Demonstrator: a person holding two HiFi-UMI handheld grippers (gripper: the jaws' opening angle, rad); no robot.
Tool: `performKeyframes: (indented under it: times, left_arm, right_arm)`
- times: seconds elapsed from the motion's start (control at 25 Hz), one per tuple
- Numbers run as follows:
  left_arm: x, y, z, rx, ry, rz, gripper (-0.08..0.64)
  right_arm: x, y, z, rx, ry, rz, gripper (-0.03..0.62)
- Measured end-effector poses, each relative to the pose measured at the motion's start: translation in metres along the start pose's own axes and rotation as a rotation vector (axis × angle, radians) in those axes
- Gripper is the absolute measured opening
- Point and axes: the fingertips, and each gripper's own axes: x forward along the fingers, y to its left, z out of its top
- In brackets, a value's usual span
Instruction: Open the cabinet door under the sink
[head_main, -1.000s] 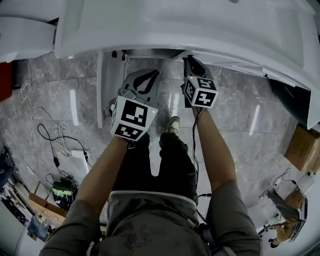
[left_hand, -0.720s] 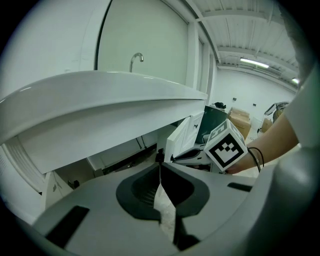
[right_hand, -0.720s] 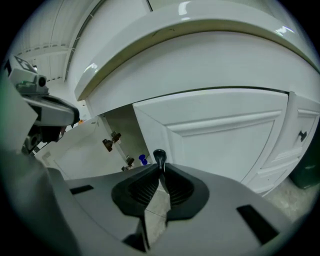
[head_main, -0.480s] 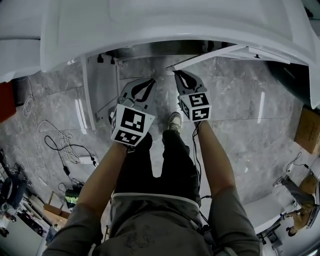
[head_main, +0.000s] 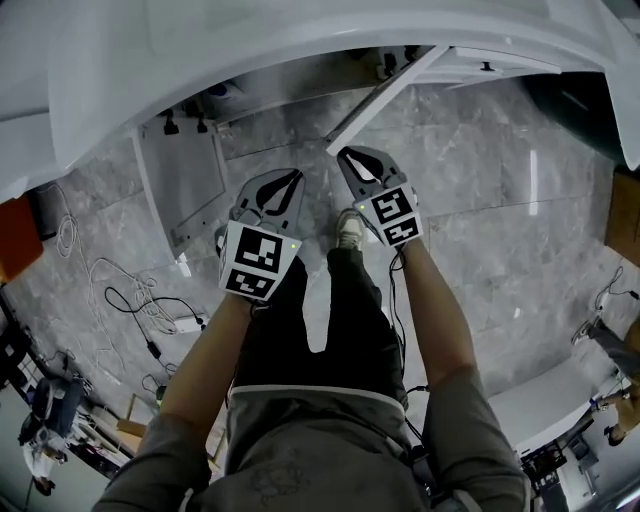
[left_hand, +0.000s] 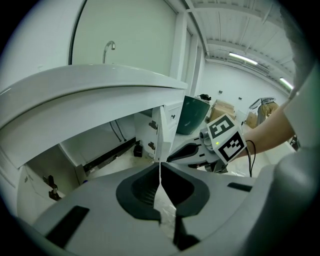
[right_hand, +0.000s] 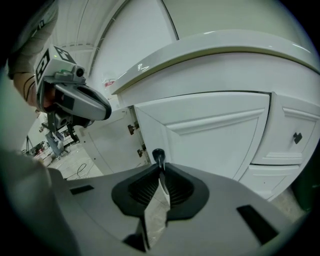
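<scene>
The white cabinet under the sink counter has both doors swung out. The right door shows edge-on in the head view, and as a panelled face in the right gripper view. My right gripper is shut on that door's small dark knob, and its tip sits at the door's free edge. The left door hangs open to the left. My left gripper hovers between the doors, shut with nothing in it, facing the right door's edge.
Cables and a power strip lie on the grey tiled floor at the left. My shoe stands just below the grippers. A dark green bin sits right of the cabinet. A cardboard box is at the far right.
The right door has swung further out, with my right gripper pulling its knob back towards me. My left gripper has also drawn back from the cabinet.
</scene>
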Motion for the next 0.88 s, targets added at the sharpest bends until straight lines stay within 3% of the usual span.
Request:
performKeyframes:
  times: [0.52,0.88]
  left_arm:
    - [0.030,-0.064,0.014,0.066,0.028,-0.080,0.021]
    - [0.051,-0.112,0.039,0.067,0.027,-0.175,0.021]
  right_arm:
    - [-0.089,-0.036,-0.060,-0.107,0.029,-0.049,0.052]
    - [-0.144,-0.086,-0.094,0.184,-0.019,-0.295,0.072]
